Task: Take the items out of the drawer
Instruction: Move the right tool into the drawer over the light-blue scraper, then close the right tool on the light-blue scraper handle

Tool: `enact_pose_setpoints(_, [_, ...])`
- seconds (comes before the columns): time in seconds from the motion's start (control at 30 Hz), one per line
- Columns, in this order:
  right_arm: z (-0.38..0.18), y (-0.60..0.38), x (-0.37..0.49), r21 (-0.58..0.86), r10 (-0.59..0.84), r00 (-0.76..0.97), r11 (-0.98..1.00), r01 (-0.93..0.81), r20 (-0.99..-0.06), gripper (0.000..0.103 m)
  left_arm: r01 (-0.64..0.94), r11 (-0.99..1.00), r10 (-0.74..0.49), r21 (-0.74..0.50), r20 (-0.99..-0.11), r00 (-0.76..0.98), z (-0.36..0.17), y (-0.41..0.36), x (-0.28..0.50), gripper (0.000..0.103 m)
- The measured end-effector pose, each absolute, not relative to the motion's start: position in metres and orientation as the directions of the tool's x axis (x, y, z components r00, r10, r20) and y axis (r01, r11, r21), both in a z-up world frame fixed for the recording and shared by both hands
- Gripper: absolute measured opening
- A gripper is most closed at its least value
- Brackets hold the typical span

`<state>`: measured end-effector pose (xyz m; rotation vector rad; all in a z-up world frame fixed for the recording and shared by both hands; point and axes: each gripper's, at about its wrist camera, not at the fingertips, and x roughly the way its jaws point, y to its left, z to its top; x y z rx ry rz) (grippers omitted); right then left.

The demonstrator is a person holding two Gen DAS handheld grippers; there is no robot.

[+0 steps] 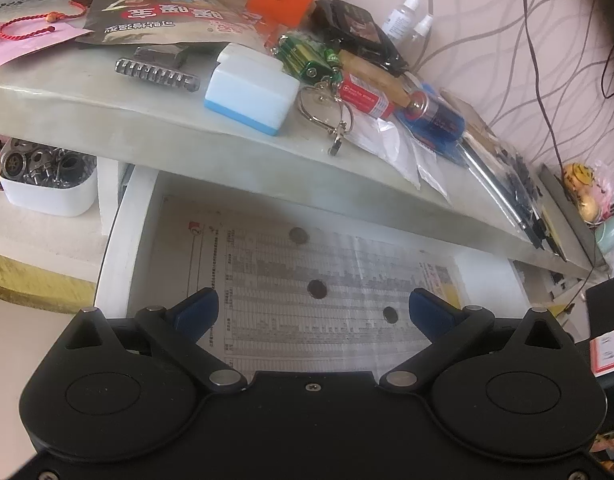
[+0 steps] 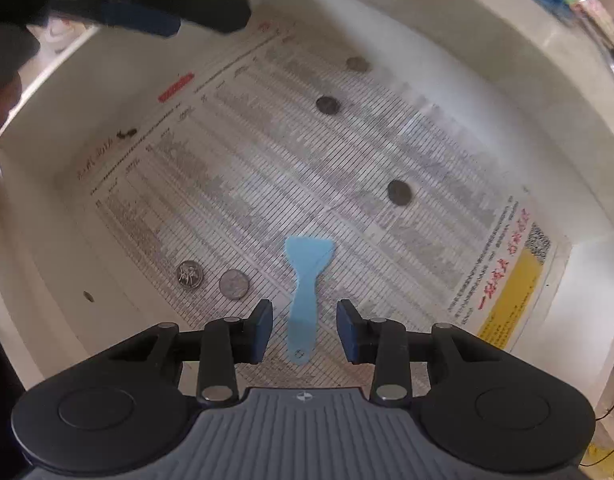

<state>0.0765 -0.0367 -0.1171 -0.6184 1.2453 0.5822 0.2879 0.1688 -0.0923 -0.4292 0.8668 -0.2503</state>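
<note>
blue plastic scraper [image 2: 305,300] flat on the printed paper lining [image 2: 267,168] in the open drawer [image 2: 487,92], handle between the pads of the right gripper [image 2: 304,330], untouched by either; jaws partly apart, nothing gripped. left gripper [image 1: 313,312] spread wide over the drawer, empty, seen again blurred at top left of the right view. scraper absent from the left view, below its frame edge. coins [image 2: 211,278] just left of the scraper; lining print too blurred to read. long axis along the gripper's line, broad blade pointing away, holed handle end nearest the camera.
</note>
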Motion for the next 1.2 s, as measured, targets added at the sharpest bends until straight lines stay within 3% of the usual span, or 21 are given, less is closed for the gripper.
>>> enact_pose_setpoints(0.13, [-0.121,-0.031,0.079,-0.119,0.032,0.197,0.7,-0.704,-0.98,0.037,0.04,0.886,-0.383,-0.462,-0.68,0.625,-0.092,0.169,0.288,0.103])
enact_pose_setpoints(0.2, [-0.121,-0.029,0.081,-0.092,0.033,0.162,0.704,-0.704,-0.986,0.018,0.042,0.887,-0.383,-0.46,-0.681,0.624,-0.092,0.168,0.288,0.103])
enact_pose_setpoints(0.53, [-0.12,-0.03,0.091,-0.061,0.023,0.119,0.749,-0.659,-0.993,0.017,0.047,0.881,-0.393,-0.47,-0.674,0.626,-0.093,0.17,0.288,0.103])
enact_pose_setpoints(0.63, [-0.112,-0.034,0.091,-0.039,0.055,0.128,0.772,-0.635,-0.99,0.0,0.049,0.883,-0.392,-0.468,-0.675,0.624,-0.093,0.17,0.288,0.103])
enact_pose_setpoints(0.83, [-0.105,-0.034,0.09,-0.056,0.059,0.159,0.771,-0.634,-0.986,0.001,0.047,0.886,-0.387,-0.461,-0.68,0.623,-0.093,0.169,0.288,0.103])
enact_pose_setpoints(0.9, [-0.109,-0.034,0.091,-0.068,0.047,0.163,0.771,-0.633,-0.985,0.007,0.047,0.885,-0.389,-0.463,-0.678,0.623,-0.093,0.169,0.288,0.103])
enact_pose_setpoints(0.97, [-0.112,-0.034,0.092,-0.084,0.035,0.174,0.771,-0.631,-0.984,0.027,0.047,0.885,-0.388,-0.463,-0.679,0.623,-0.093,0.169,0.288,0.103])
enact_pose_setpoints(1.2, [-0.121,-0.032,0.097,-0.074,0.02,0.14,0.771,-0.633,-0.99,0.026,0.049,0.887,-0.387,-0.459,-0.681,0.621,-0.093,0.168,0.288,0.103])
